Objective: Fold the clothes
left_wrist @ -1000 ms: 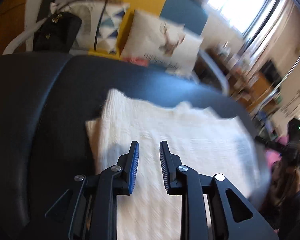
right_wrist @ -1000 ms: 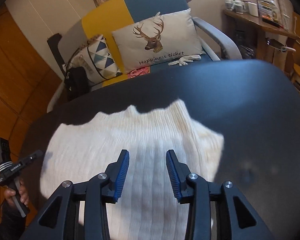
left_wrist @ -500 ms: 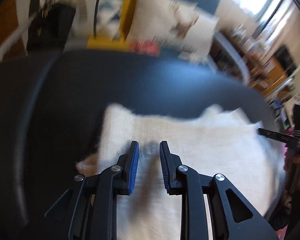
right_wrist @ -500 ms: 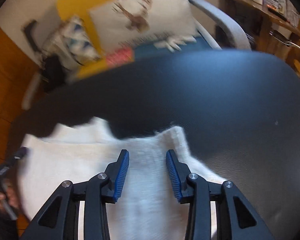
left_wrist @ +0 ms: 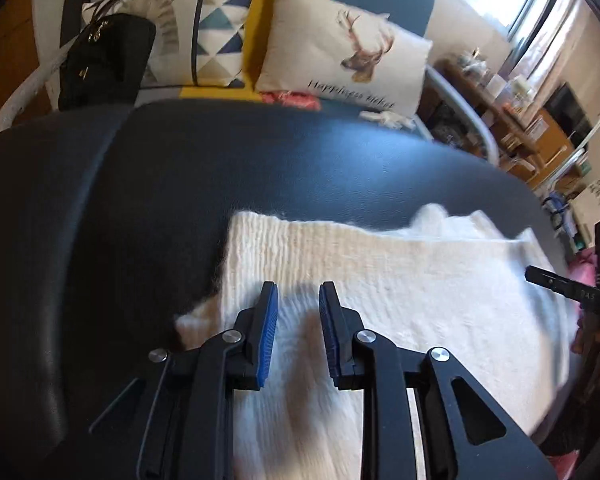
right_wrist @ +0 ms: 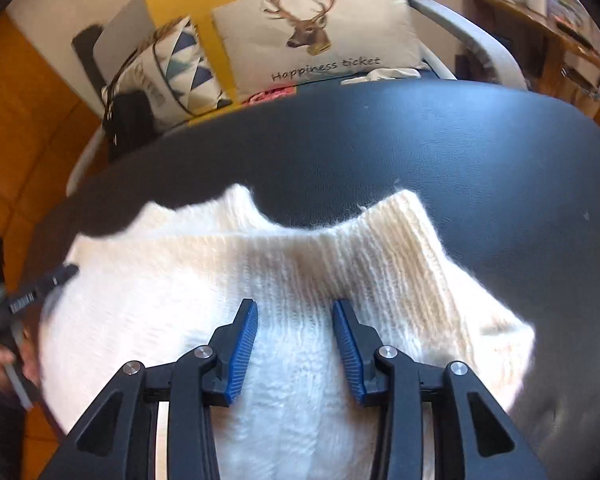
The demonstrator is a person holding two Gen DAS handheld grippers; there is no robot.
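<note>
Black leather-like tabletop [right_wrist: 480, 152] stands before a cushioned armchair [right_wrist: 472, 46]. On it lies a cream ribbed knit sweater [right_wrist: 300, 280], long axis crosswise, neckline facing the chair. Left gripper [left_wrist: 298, 300] and right gripper [right_wrist: 295, 312] hover parted, empty.

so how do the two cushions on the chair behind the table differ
The deer cushion is plain cream with a stag's head and the words "Happiness ticket"; the triangle cushion has a blue, teal and grey geometric pattern and no lettering visible. The deer cushion sits in full view; the triangle cushion is partly hidden by a black bag. Both lean against the chair back.
</note>
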